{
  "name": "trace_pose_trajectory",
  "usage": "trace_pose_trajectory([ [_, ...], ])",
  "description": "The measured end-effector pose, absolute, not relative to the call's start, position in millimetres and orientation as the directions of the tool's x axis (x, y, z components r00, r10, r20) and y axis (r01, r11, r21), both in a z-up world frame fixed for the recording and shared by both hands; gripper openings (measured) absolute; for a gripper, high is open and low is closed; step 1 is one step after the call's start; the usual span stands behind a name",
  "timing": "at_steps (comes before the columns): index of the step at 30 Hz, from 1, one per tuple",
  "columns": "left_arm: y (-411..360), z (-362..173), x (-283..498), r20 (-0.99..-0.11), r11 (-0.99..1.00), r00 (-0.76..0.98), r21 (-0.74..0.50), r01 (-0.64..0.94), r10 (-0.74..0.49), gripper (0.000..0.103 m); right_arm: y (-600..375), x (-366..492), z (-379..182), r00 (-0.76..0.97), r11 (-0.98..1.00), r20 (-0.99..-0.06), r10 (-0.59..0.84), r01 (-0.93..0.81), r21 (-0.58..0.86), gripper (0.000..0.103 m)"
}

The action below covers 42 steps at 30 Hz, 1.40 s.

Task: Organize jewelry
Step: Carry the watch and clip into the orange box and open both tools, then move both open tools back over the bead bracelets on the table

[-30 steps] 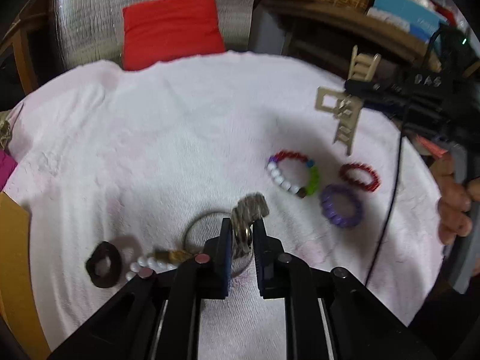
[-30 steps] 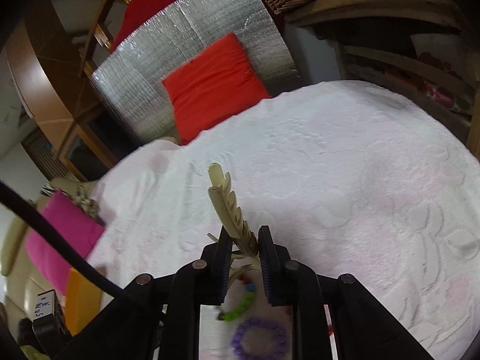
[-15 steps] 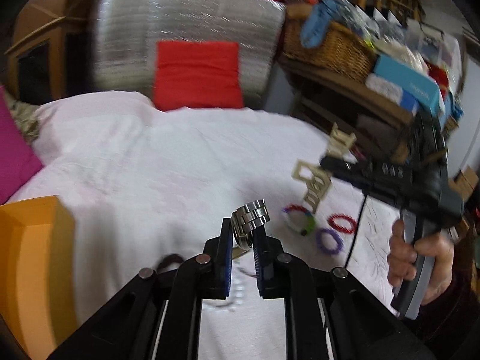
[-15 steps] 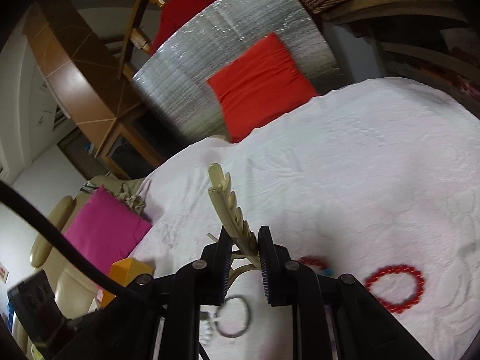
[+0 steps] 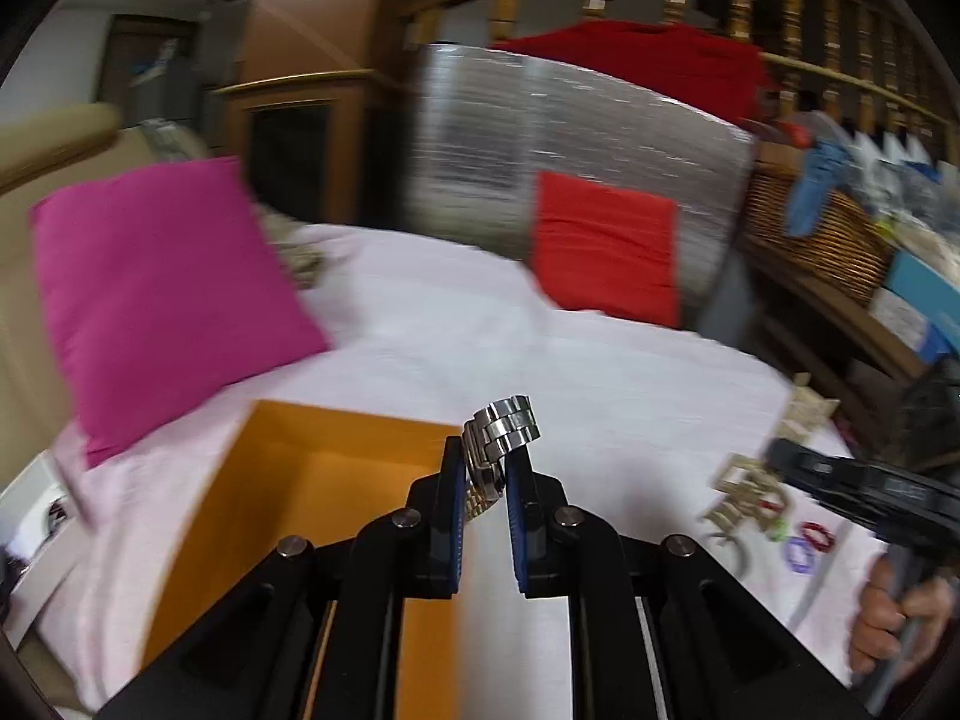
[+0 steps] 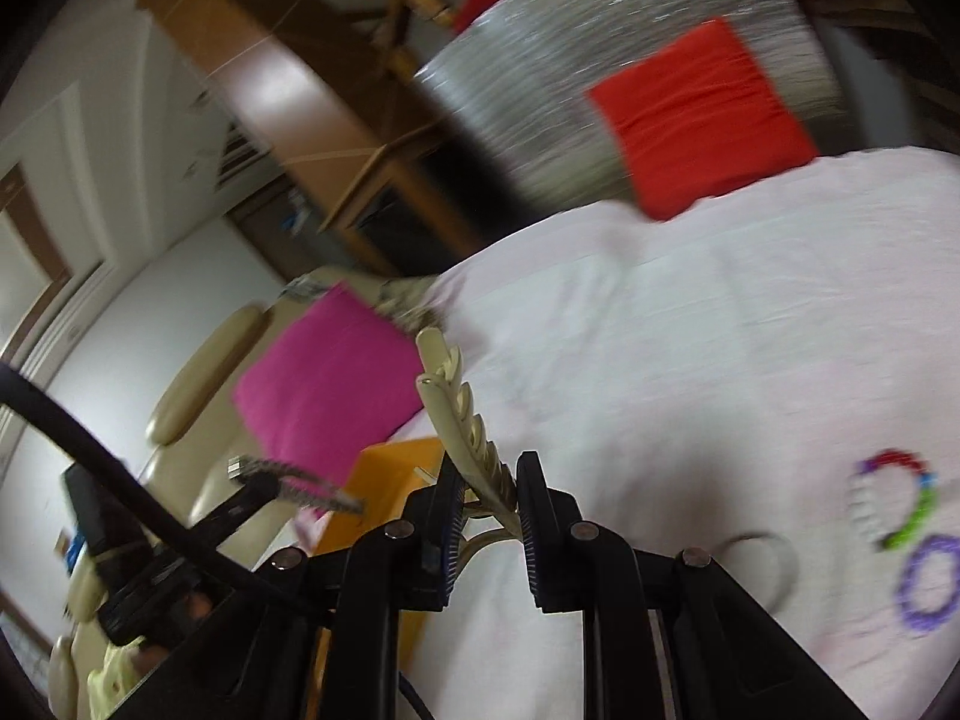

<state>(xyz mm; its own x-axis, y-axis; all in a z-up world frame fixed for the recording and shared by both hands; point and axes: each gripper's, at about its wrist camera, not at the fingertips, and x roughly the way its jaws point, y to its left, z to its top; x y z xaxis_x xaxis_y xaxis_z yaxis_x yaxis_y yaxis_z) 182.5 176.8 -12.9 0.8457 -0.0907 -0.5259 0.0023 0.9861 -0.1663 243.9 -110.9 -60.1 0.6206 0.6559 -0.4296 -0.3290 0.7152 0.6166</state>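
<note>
My left gripper (image 5: 485, 468) is shut on a silver metal watch (image 5: 501, 429), held above the right edge of an open orange box (image 5: 282, 492) on the pale pink cloth. My right gripper (image 6: 487, 480) is shut on a cream wooden jewelry stand (image 6: 462, 414), and that stand (image 5: 744, 495) also shows at the right of the left wrist view. The left gripper and watch (image 6: 288, 477) appear at the left of the right wrist view, beside the orange box (image 6: 390, 468). A multicoloured bead bracelet (image 6: 894, 501), a purple one (image 6: 930, 585) and a thin ring bangle (image 6: 762, 558) lie on the cloth.
A magenta cushion (image 5: 162, 294) rests at the left, a red cushion (image 5: 606, 246) against a silver foil panel (image 5: 540, 150) at the back. A wicker basket (image 5: 816, 228) sits on a shelf to the right. A hand (image 5: 894, 630) grips the right tool.
My left gripper rose with the watch and swung left, off the jewelry on the cloth and over the orange box. My right gripper swung left too, still holding the stand.
</note>
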Motion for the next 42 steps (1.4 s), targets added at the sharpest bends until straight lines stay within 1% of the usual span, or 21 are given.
trace_pose_trajectory([
  [4, 217.0, -26.2, 185.9, -0.551, 0.979, 0.835, -0.177, -0.100, -0.015, 0.013, -52.9, 245.8, -53.4, 0.536, 0.654, -0.413, 0.736, -0.408, 0.636, 0.019],
  [8, 248.6, -50.1, 195.1, -0.597, 0.964, 0.802, -0.197, -0.176, 0.024, 0.013, 6.1, 260.4, -55.4, 0.452, 0.581, -0.392, 0.801, -0.429, 0.692, 0.019],
  [13, 275.7, -81.6, 205.7, -0.668, 0.934, 0.743, -0.235, -0.268, 0.046, 0.013, 75.6, 280.0, -71.6, 0.376, 0.582, -0.451, 0.810, -0.409, 0.703, 0.019],
  [17, 284.6, -92.4, 204.7, -0.682, 0.919, 0.729, -0.250, -0.305, 0.056, 0.013, 108.3, 296.3, -93.8, 0.310, 0.563, -0.474, 0.824, -0.355, 0.746, 0.019],
  [19, 288.5, -96.6, 208.4, -0.692, 0.914, 0.720, -0.252, -0.317, 0.058, 0.013, 120.5, 301.7, -104.3, 0.292, 0.580, -0.503, 0.813, -0.335, 0.742, 0.019],
  [25, 296.0, -113.2, 221.6, -0.733, 0.908, 0.680, -0.270, -0.321, 0.023, 0.014, 137.2, 316.3, -136.2, 0.274, 0.670, -0.612, 0.742, -0.278, 0.688, 0.019],
  [26, 295.0, -114.0, 223.2, -0.736, 0.909, 0.677, -0.266, -0.321, 0.024, 0.014, 140.8, 320.5, -139.0, 0.274, 0.691, -0.634, 0.723, -0.273, 0.669, 0.019],
  [29, 294.6, -113.2, 224.2, -0.742, 0.909, 0.669, -0.247, -0.336, 0.046, 0.014, 143.5, 325.6, -134.8, 0.295, 0.722, -0.659, 0.692, -0.287, 0.630, 0.020],
  [30, 294.3, -112.3, 224.0, -0.740, 0.908, 0.670, -0.241, -0.342, 0.055, 0.015, 144.0, 326.3, -130.9, 0.302, 0.733, -0.668, 0.680, -0.292, 0.615, 0.023],
  [31, 294.6, -110.8, 223.8, -0.737, 0.909, 0.673, -0.237, -0.343, 0.062, 0.017, 142.9, 327.5, -131.4, 0.304, 0.732, -0.666, 0.681, -0.298, 0.613, 0.032],
  [32, 294.2, -109.1, 223.3, -0.731, 0.909, 0.679, -0.235, -0.343, 0.068, 0.021, 141.8, 327.9, -129.1, 0.312, 0.734, -0.664, 0.679, -0.300, 0.609, 0.040],
  [33, 293.0, -106.1, 221.8, -0.721, 0.911, 0.689, -0.229, -0.344, 0.079, 0.026, 138.0, 329.4, -125.1, 0.338, 0.747, -0.666, 0.665, -0.296, 0.595, 0.056],
  [34, 291.4, -103.2, 220.0, -0.709, 0.913, 0.699, -0.220, -0.343, 0.092, 0.029, 135.5, 329.8, -120.4, 0.360, 0.754, -0.662, 0.657, -0.292, 0.589, 0.066],
  [36, 286.4, -96.7, 217.2, -0.684, 0.920, 0.719, -0.190, -0.343, 0.127, 0.037, 125.3, 329.2, -113.1, 0.398, 0.742, -0.628, 0.669, -0.297, 0.601, 0.067],
  [39, 276.7, -89.0, 215.6, -0.656, 0.928, 0.739, -0.162, -0.336, 0.154, 0.041, 104.0, 324.0, -103.3, 0.416, 0.726, -0.600, 0.684, -0.305, 0.616, 0.067],
  [42, 264.3, -83.4, 218.3, -0.641, 0.936, 0.755, -0.168, -0.310, 0.135, 0.041, 73.3, 313.9, -91.0, 0.446, 0.727, -0.581, 0.681, -0.324, 0.605, 0.067],
])
